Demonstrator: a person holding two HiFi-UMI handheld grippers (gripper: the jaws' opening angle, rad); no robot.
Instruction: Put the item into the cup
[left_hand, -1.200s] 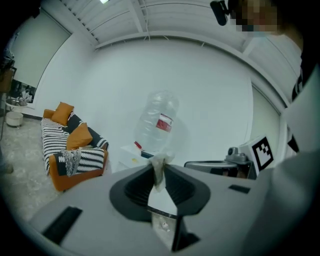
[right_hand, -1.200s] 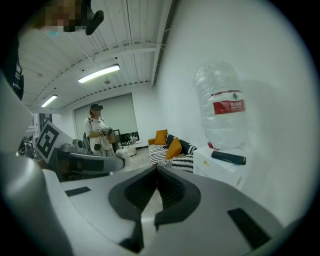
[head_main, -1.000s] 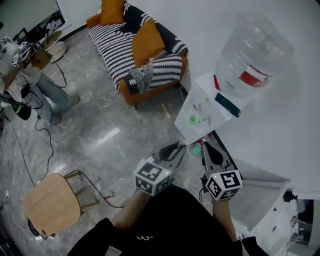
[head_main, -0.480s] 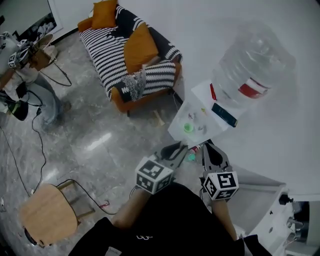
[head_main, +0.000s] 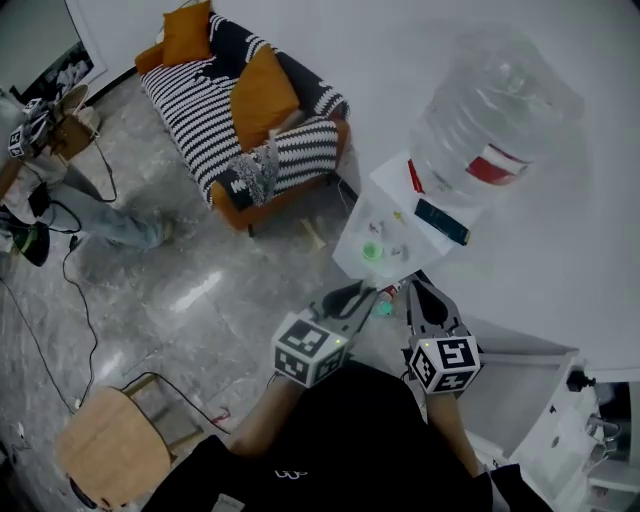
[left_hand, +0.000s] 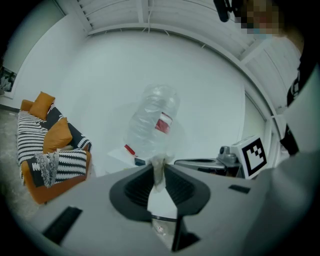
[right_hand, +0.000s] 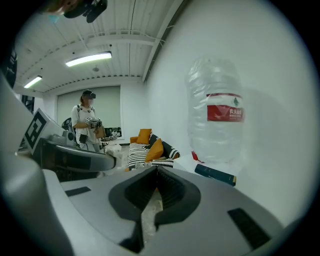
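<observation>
In the head view the left gripper and right gripper are side by side, both pointing at a small white table just beyond their tips. A green cup stands on the near part of the table, with a few tiny bits beside it. Farther back on the table lies a dark book, and beyond that stands a big clear bottle with a red label. A striped sofa with orange cushions is far left. The item is too small to make out from here.

In the left gripper view the jaws are pressed onto the item, a small, pale, crumpled, half-clear scrap. It is pinched at the tips, and its wrinkled top pokes up just above them, in line with the bottle behind. So it is held off the table, on the near side of the cup.

In the right gripper view the jaws meet at the tips with nothing between them. Marbled floor shows through the slit lower down. The bottle stands upright at right with the book at its foot.
</observation>
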